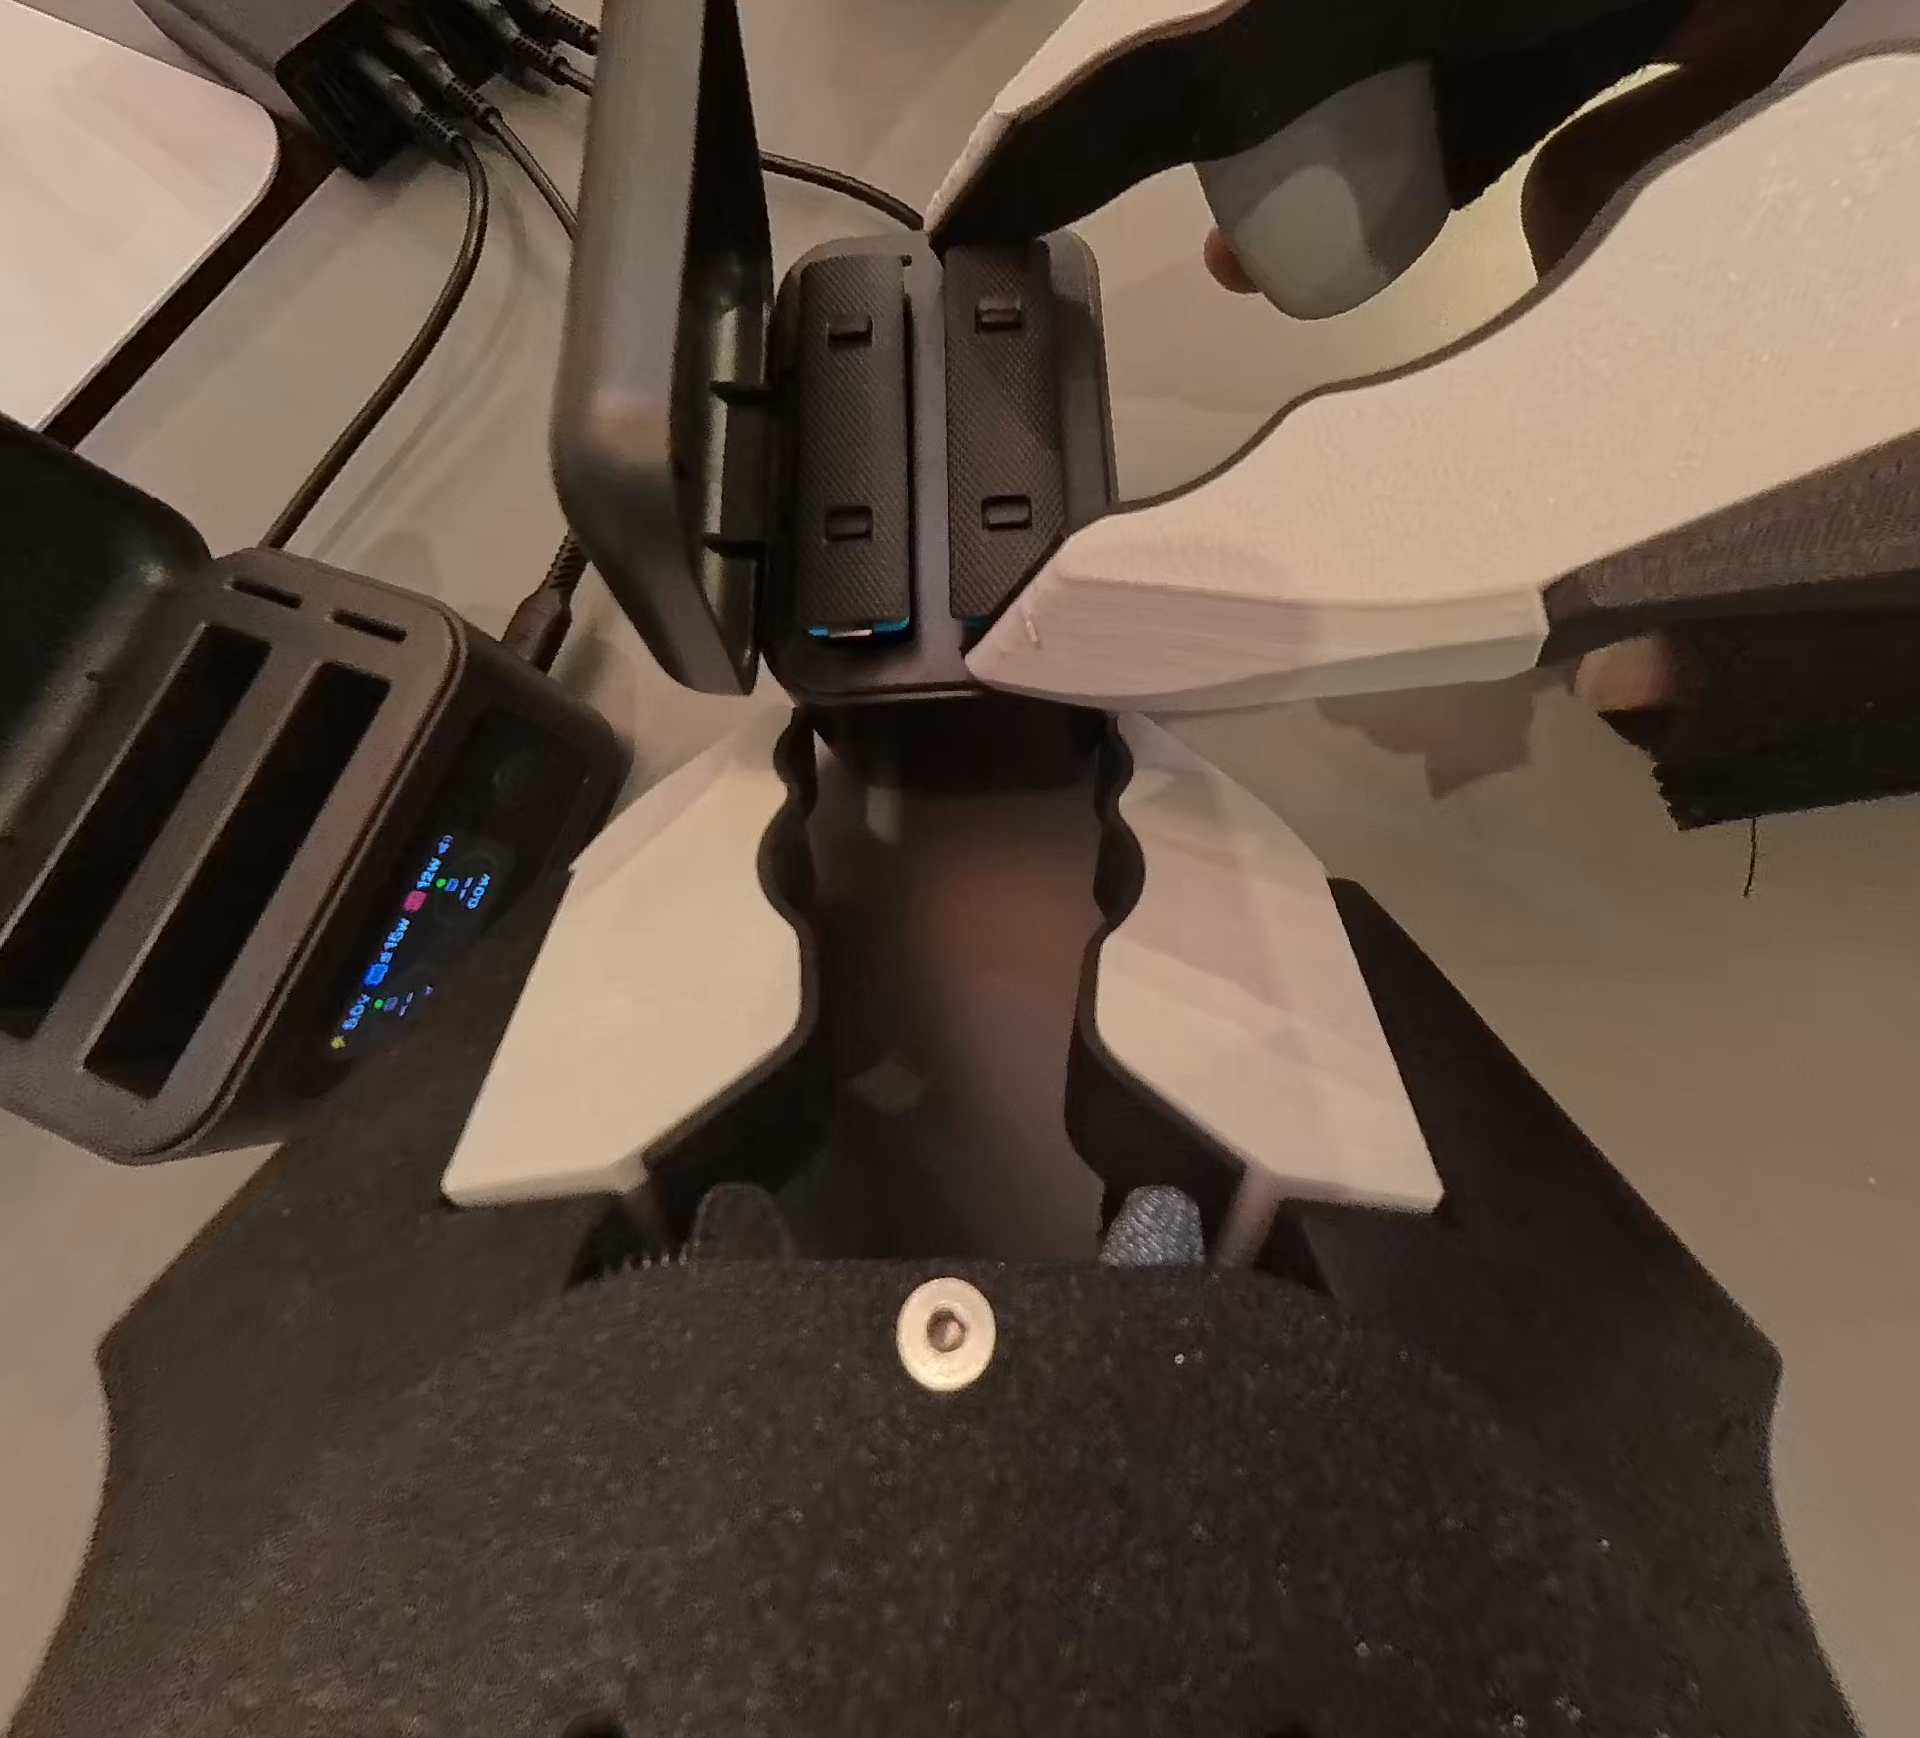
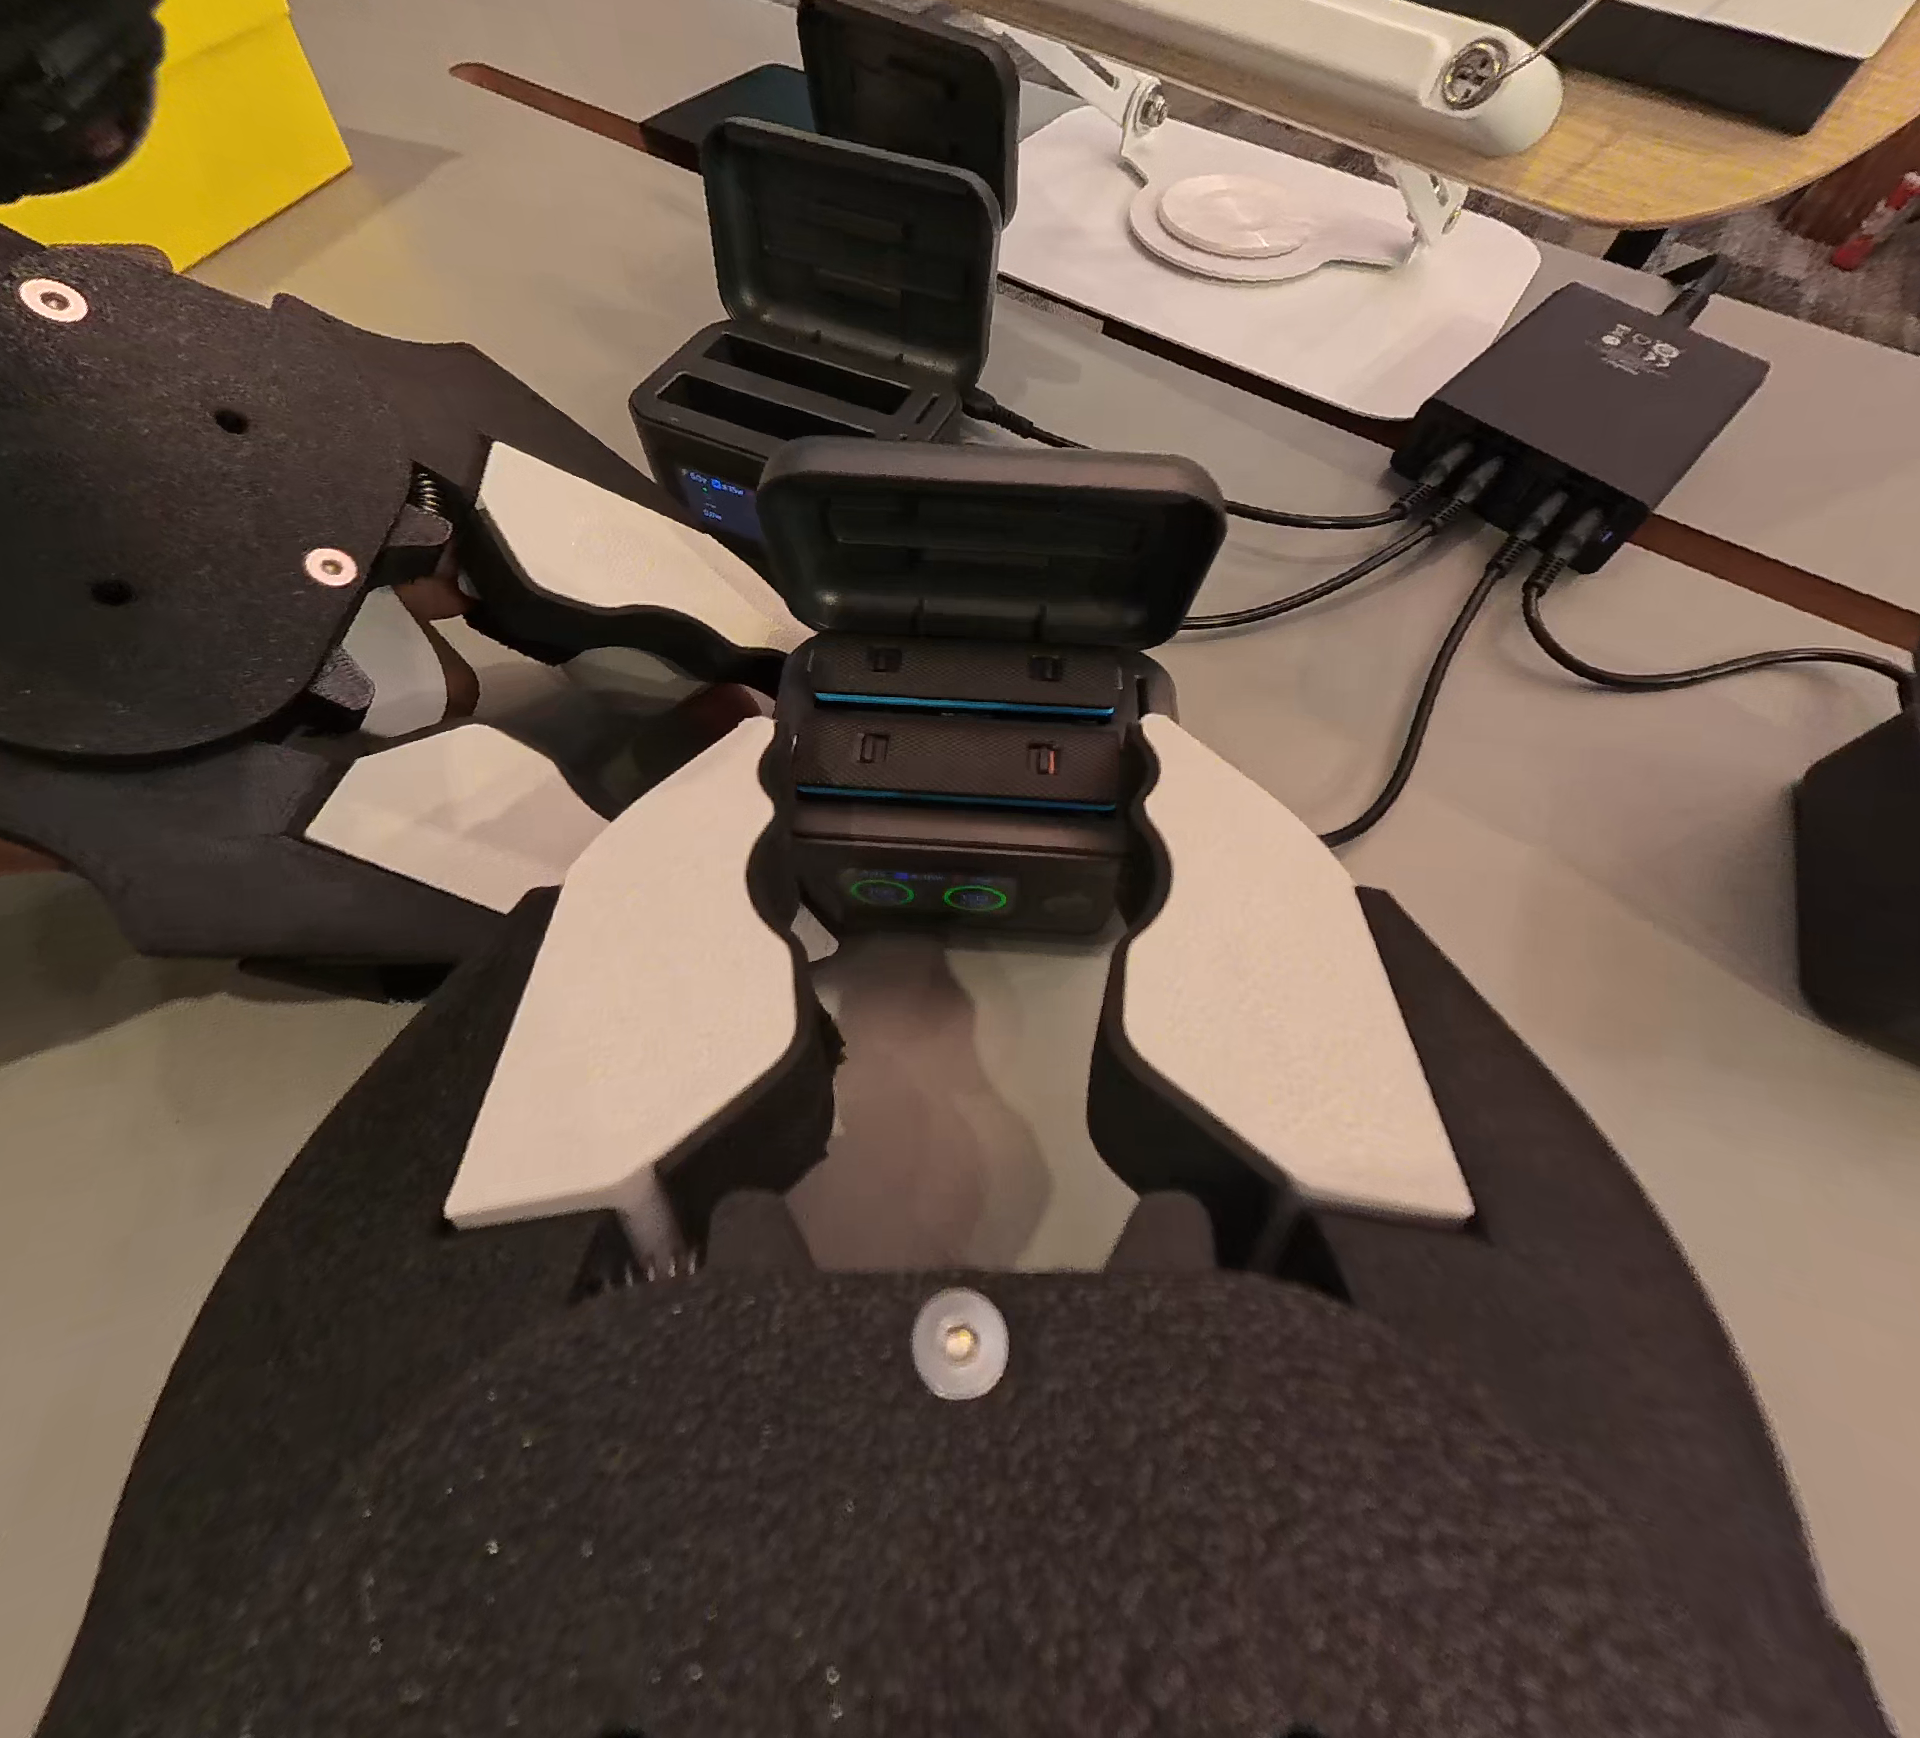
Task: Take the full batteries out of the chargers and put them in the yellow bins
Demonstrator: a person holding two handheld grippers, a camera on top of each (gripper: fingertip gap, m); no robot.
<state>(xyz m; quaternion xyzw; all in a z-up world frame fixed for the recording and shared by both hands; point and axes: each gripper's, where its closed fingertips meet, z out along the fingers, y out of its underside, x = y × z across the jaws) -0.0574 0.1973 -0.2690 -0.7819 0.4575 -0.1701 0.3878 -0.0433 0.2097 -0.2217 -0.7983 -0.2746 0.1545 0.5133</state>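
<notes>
At nine o'clock in the right wrist view the left gripper (image 2: 774, 686) pinches the open charger (image 2: 956, 867) by its side wall, beyond it an empty charger (image 2: 790, 410), and a yellow bin (image 2: 239, 109) sits at ten o'clock. Dead centre, two batteries (image 2: 961, 686) stand in their slots; the right gripper (image 2: 951, 779) clasps the nearer battery (image 2: 956, 758) by its ends. At two o'clock, cables run to a black power hub (image 2: 1579, 400) on the grey table (image 2: 1558, 961).

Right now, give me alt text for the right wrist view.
The right gripper straddles the front battery in an open charger. The left gripper reaches to that charger's side. Behind stand an empty open charger and a yellow bin.
</notes>
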